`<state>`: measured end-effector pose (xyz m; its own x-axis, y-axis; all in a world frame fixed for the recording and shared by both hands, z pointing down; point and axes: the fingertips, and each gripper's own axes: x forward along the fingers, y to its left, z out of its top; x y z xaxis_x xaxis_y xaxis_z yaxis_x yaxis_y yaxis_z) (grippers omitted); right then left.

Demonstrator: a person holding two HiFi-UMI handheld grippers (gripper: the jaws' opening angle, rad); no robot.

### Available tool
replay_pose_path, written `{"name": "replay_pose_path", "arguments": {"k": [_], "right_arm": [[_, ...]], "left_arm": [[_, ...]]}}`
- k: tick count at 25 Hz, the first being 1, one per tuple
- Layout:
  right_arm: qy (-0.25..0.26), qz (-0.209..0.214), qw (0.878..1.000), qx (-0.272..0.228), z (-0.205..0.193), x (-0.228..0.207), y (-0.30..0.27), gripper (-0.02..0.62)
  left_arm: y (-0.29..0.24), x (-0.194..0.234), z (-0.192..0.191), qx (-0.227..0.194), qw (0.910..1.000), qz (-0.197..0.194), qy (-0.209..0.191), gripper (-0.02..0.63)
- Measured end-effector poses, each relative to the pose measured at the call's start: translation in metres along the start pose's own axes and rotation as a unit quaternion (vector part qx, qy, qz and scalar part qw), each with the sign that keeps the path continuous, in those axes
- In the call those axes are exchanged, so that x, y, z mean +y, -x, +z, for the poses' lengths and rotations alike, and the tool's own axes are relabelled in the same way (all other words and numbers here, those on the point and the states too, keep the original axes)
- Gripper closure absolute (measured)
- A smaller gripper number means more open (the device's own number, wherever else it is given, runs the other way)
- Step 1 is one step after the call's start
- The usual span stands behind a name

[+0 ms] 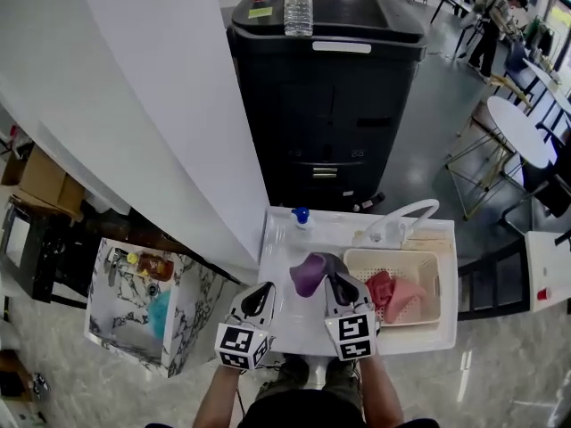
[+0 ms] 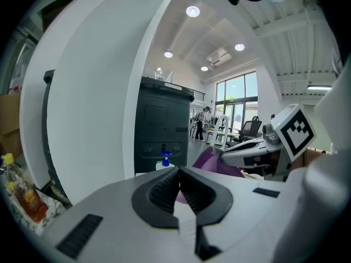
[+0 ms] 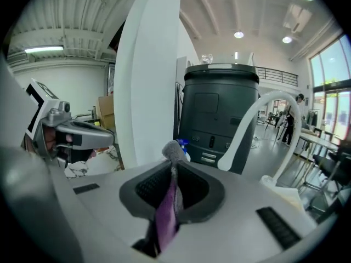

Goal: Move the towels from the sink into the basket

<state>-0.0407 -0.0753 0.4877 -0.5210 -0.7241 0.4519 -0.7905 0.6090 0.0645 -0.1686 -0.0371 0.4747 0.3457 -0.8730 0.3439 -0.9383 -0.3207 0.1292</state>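
Here the right gripper has its jaws clamped on a purple towel, which hangs in the air above the sink, clear of the basin. In the right gripper view the cloth runs pinched between the two jaws, with a grey fold poking out past their tips. The left gripper hovers over the sink's front left corner, its jaws closed together on nothing. The basket sits on the sink's right side, and a red towel and a pink towel lie inside it. A white faucet arches at the sink's back right, and a blue-capped bottle stands at its back edge.
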Motion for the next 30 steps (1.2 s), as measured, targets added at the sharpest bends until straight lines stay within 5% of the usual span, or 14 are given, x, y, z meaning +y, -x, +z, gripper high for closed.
{"name": "replay_pose_path", "arguments": {"k": [12,30], "right_arm": [[-0.006,-0.075,0.997,-0.028,0.005,-0.067,0.066,0.538],[-0.051,-0.166,0.985,0.000,-0.056,-0.158,0.122,0.538]], "left_arm": [[-0.025,-0.063,0.034,-0.026,0.9979,-0.053,-0.026,0.598],[-0.072,-0.154,0.024,-0.001,0.9908,-0.129,-0.042,0.598]]}}
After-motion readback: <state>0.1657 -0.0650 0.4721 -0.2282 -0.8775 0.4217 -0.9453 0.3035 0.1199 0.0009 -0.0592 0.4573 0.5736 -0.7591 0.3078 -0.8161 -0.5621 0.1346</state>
